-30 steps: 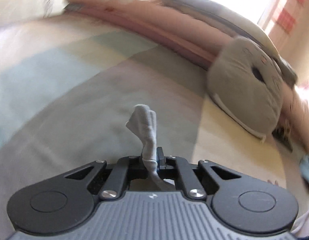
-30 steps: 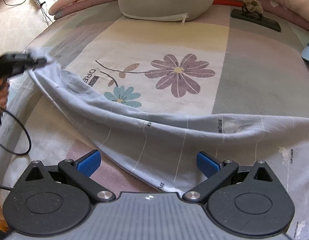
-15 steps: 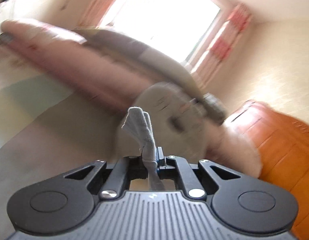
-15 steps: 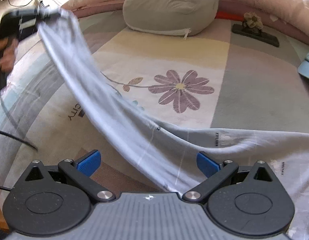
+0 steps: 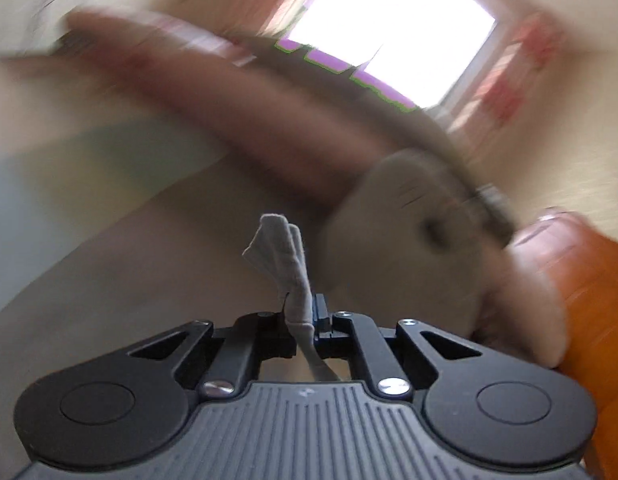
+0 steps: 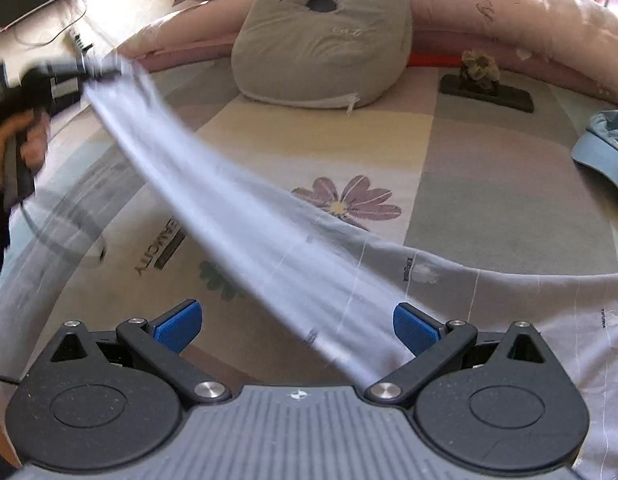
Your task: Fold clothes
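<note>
My left gripper (image 5: 305,312) is clamped on a corner of the shirt (image 6: 269,240); my right gripper (image 6: 297,324) stands apart, empty. The shirt stretches from far left, lifted, to near right on the bed (image 6: 489,184); its near edge lies closest to my right gripper.

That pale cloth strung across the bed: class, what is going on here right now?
A person is folding clothes on a bed with a gripper in each hand. The left gripper is shut on a corner of the pale garment and holds it up off the bed, so the cloth runs in a taut band from there toward the right gripper. That one is open, its blue pads apart, gripping nothing. A grey cushion and a blue cap lie further back.
</note>
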`<state>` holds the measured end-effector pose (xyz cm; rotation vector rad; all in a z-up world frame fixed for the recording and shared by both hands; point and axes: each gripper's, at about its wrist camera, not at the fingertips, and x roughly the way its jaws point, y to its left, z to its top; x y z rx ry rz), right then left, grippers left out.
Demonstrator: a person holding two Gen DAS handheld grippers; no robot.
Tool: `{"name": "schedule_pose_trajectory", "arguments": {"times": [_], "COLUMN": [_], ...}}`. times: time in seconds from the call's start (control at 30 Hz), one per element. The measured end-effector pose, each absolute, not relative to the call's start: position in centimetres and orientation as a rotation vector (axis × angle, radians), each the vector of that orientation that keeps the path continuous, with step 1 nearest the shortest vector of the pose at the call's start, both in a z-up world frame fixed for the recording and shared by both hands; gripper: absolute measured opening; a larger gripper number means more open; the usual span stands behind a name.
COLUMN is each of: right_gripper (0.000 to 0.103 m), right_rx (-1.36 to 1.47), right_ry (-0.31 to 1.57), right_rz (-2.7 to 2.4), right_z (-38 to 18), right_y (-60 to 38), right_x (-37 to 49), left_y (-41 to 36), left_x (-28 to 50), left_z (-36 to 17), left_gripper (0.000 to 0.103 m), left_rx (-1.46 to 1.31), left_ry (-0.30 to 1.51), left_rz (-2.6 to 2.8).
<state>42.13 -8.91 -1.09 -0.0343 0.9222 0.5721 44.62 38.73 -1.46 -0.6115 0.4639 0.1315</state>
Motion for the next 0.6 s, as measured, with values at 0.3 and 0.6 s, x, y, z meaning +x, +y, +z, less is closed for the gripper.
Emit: {"name": "schedule_pose_trajectory", "arguments": {"times": [0.3,0.6], "right_gripper": [0.103,0.053], "right_rx": [-0.097,-0.321], "right_ry": [0.896,0.892], "right_rz": [0.591,0.591], "right_z": [-0.4,-2.7], "right_y": [-9.4,-8.3], "right_x": [45.8,50.6], "left_y": [38.5,38.6], "left_x": [38.5,33.2], "left_z": [-4.6,-6.2], "left_gripper": [0.005,0.005], "left_rx": [-0.650,-0.718], "left_ry": [0.572,0.593], "left_rz": [0.269,0.400]}}
